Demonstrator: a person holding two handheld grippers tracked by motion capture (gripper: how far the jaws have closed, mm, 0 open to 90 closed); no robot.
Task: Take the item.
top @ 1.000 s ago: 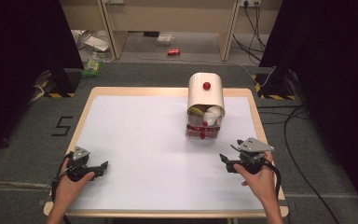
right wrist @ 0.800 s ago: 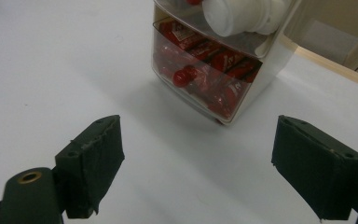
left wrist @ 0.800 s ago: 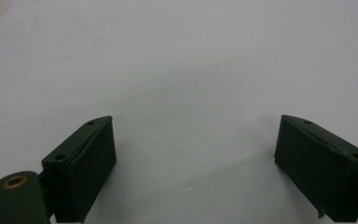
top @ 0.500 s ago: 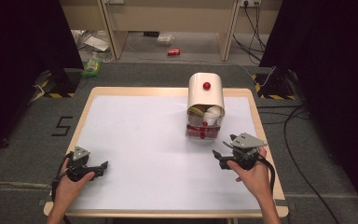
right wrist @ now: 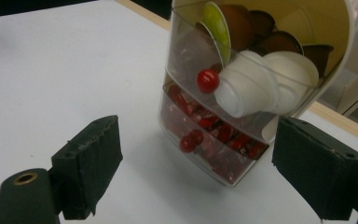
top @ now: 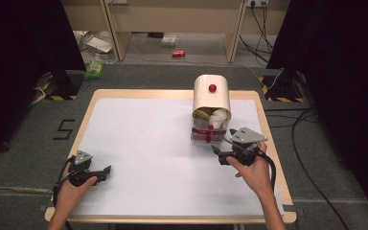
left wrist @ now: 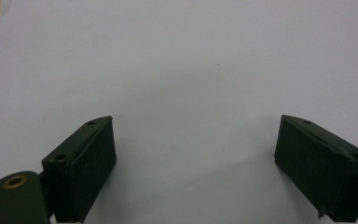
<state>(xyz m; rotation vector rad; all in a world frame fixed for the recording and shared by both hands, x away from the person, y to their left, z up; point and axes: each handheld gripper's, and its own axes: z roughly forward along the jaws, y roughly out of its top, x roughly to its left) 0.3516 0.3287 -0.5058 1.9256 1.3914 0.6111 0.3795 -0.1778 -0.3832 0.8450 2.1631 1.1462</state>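
Right tongs (top: 216, 150), spread wide and empty, have slid in from the tabletop's (top: 139, 143) right edge toward the capsule dispenser (top: 212, 112) at far right, likely for its red-knobbed lower drawer (right wrist: 214, 144), while left tongs (top: 106, 170) rest open, empty, near left.

A red can (top: 178, 53) lies on the floor beyond the table (top: 139, 139).

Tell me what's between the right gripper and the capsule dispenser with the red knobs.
Nothing: only bare white table top lies between the open right gripper and the capsule dispenser, seen in the right gripper view.
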